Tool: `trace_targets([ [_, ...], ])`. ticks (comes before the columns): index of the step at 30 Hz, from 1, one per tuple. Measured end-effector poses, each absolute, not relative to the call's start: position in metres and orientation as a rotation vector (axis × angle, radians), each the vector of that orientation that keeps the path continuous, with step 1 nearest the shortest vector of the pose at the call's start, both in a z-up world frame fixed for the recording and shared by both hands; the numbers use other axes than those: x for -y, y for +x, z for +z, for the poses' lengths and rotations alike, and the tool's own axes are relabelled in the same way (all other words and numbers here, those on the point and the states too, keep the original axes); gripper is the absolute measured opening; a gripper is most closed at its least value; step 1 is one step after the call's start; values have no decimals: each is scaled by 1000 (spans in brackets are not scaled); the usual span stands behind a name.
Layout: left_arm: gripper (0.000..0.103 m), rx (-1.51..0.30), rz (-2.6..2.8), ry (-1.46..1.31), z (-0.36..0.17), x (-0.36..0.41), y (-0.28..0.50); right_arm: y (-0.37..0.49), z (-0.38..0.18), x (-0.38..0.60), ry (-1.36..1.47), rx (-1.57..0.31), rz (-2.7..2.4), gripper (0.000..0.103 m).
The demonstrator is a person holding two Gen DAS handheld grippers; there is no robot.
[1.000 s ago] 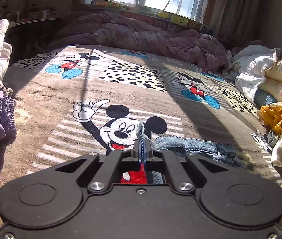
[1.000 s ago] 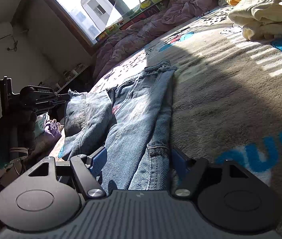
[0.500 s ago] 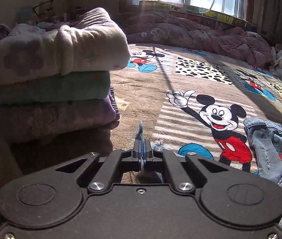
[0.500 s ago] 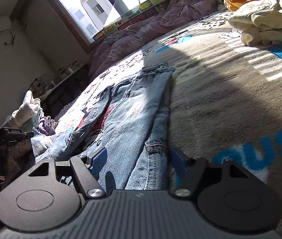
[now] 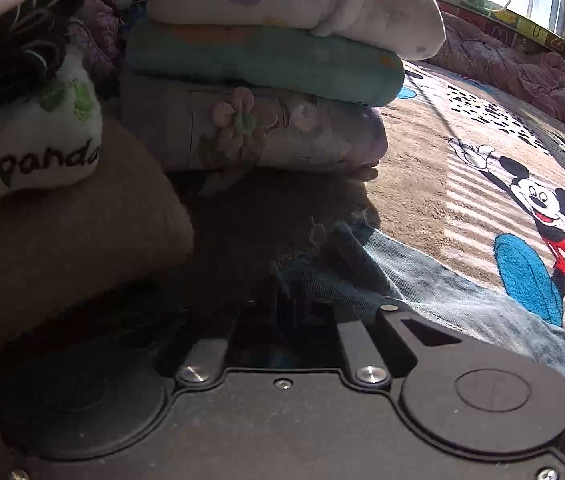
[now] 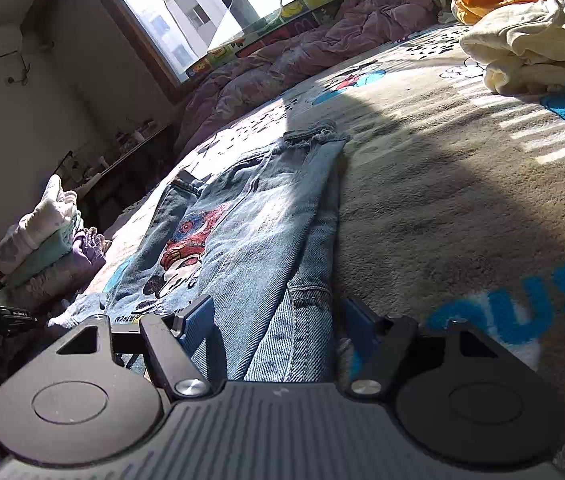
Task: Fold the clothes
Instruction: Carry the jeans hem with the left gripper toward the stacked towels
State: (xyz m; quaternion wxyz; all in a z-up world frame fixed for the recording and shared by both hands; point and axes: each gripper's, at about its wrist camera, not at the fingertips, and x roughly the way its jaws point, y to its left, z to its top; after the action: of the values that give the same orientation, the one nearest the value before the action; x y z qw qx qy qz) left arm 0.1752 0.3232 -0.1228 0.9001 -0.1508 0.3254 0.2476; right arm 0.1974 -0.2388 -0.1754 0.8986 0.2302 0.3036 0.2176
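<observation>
Jeans (image 6: 266,216) lie spread flat on the cartoon-mouse blanket (image 6: 462,200), one leg running up toward the window, its frayed hem (image 6: 314,134) at the far end; a cartoon print shows on the denim.

Right gripper (image 6: 278,320): jaws stand wide, blue pads on either side of the near end of the jeans. Denim passes between them; whether the pads press it cannot be told.

Left gripper (image 5: 282,300): low over the blanket in deep shadow, at the frayed edge of the other denim leg (image 5: 422,280). Jaws have just been opening and now stand narrow; denim lies at or between the tips, but the shadow hides whether they pinch it.

Just beyond the left gripper: stack of folded clothes (image 5: 282,64), cream on teal on lilac. Beside it, a tan folded piece (image 5: 66,240) under a white cloth lettered "panda" (image 5: 38,148).

Far right on the blanket: heap of cream and orange unfolded clothes (image 6: 534,44). Crumpled mauve quilt (image 6: 302,60) under the window.
</observation>
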Motion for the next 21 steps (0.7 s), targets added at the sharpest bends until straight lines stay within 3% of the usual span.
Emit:
trace_targets([
  [3,41,-626,491,-458,-122,-334,164,197,-175,239,474,-628,450,71],
  [6,42,-641,497,-507,-124,-339,169,197,-175,238,466,-627,449,71],
  [14,39,-672,480,-146,-102,-295,205,197,-176,237,459,-624,450,72],
  [21,39,-809,398,-121,-111,-292,257,197,-176,234,447,-624,458,75],
])
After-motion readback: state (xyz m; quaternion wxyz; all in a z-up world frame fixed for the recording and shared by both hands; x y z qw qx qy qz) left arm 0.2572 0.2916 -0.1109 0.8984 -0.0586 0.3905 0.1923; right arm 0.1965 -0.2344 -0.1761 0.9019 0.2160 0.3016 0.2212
